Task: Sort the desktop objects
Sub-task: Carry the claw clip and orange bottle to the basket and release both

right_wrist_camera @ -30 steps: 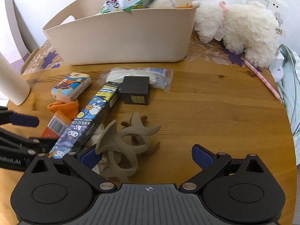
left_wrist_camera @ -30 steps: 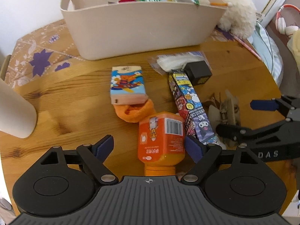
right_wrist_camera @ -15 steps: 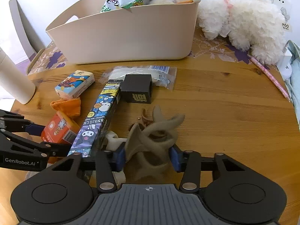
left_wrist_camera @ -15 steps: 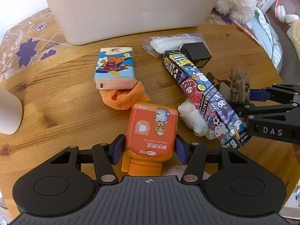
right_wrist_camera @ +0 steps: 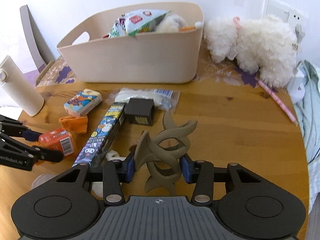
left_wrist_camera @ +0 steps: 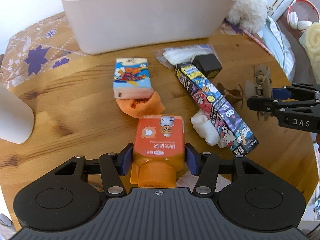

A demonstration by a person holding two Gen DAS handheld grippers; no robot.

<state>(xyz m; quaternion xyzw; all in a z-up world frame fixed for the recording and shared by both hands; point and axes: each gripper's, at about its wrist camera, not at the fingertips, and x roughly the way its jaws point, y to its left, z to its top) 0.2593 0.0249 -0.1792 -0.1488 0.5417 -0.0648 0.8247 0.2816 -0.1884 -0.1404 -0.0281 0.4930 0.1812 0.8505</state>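
Wooden and round, the table [right_wrist_camera: 230, 124] fills both of my wrist views, with a white wall behind it. Nearest in the left wrist view, my left gripper [left_wrist_camera: 159, 161] has just closed its jaws on the orange bottle [left_wrist_camera: 159, 140], blue pads pressed to both of its sides, label facing up. Just beyond the bottle lies an orange cloth [left_wrist_camera: 140, 105], and the cartoon tissue pack [left_wrist_camera: 131, 78] rests partly on top of it. To the right, a white bundle [left_wrist_camera: 204, 128] is tucked against the long cartoon box [left_wrist_camera: 215, 106], which runs diagonally away toward a small black box [left_wrist_camera: 208, 65].

In the right wrist view my right gripper [right_wrist_camera: 158, 167] has also just closed, and its pads now clamp the brown hair claw [right_wrist_camera: 164, 150], whose curved prongs rise above the jaws. The long box lies just to its left, between my two grippers. Beyond the claw sits the black box, with a clear plastic packet [right_wrist_camera: 160, 97] of white contents partly under it. A white bottle [right_wrist_camera: 20, 88] stands upright at the far left edge of the table.

Further back, on a floral cloth [left_wrist_camera: 36, 60], stands the beige bin [right_wrist_camera: 130, 64]. Inside it I can see a snack bag [right_wrist_camera: 138, 22] and something white and fluffy beside it; the rest of its contents are hidden by the wall. A white plush toy [right_wrist_camera: 254, 46] lies to the bin's right, and a pink pencil [right_wrist_camera: 278, 104] rests near the table's right edge.
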